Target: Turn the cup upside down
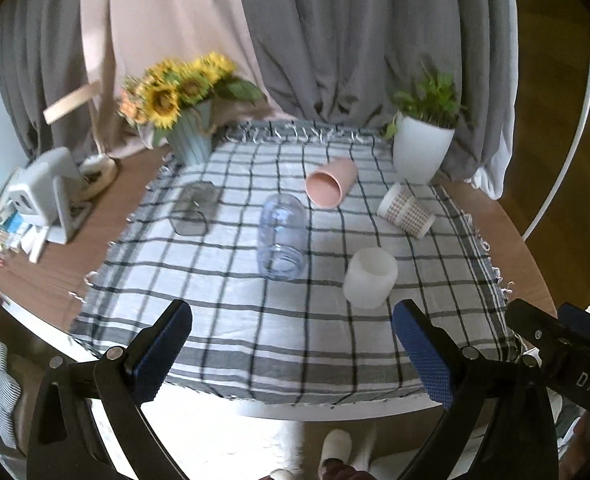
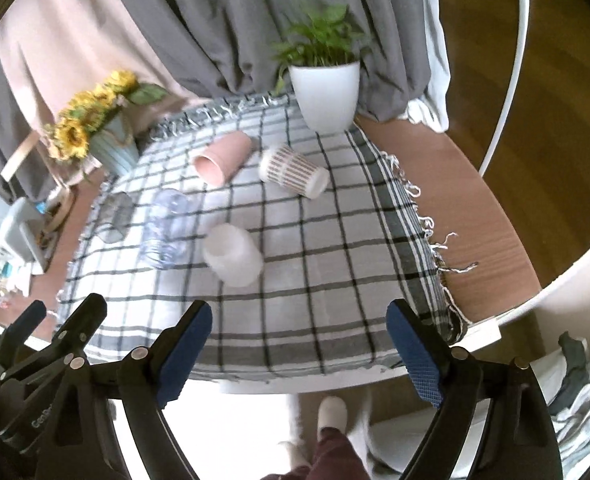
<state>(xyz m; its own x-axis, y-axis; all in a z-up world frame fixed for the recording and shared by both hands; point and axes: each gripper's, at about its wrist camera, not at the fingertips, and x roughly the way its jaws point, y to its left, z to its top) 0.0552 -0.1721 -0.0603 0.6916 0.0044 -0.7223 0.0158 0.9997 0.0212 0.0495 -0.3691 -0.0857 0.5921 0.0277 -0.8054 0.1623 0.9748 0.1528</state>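
Left to right on the checked cloth [image 1: 295,340]: smoky glass [image 1: 193,210], clear jar [image 1: 281,236], pink cup [image 1: 331,182], white cup [image 1: 370,277], patterned cup [image 1: 406,210], most on their sides. Left gripper [image 1: 291,356] and right gripper [image 2: 299,352] hover near, fingers wide, empty.

Pink cup [image 1: 330,182], white cup [image 1: 370,277], grey-checked cloth [image 1: 255,320].

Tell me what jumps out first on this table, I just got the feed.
Five cups on the checked cloth: pink cup, patterned cup, clear blue cup and smoky glass lie tipped over, the white cup nearest. Sunflowers stand back left, a potted plant back right. Both grippers, left gripper and right gripper, hang open.
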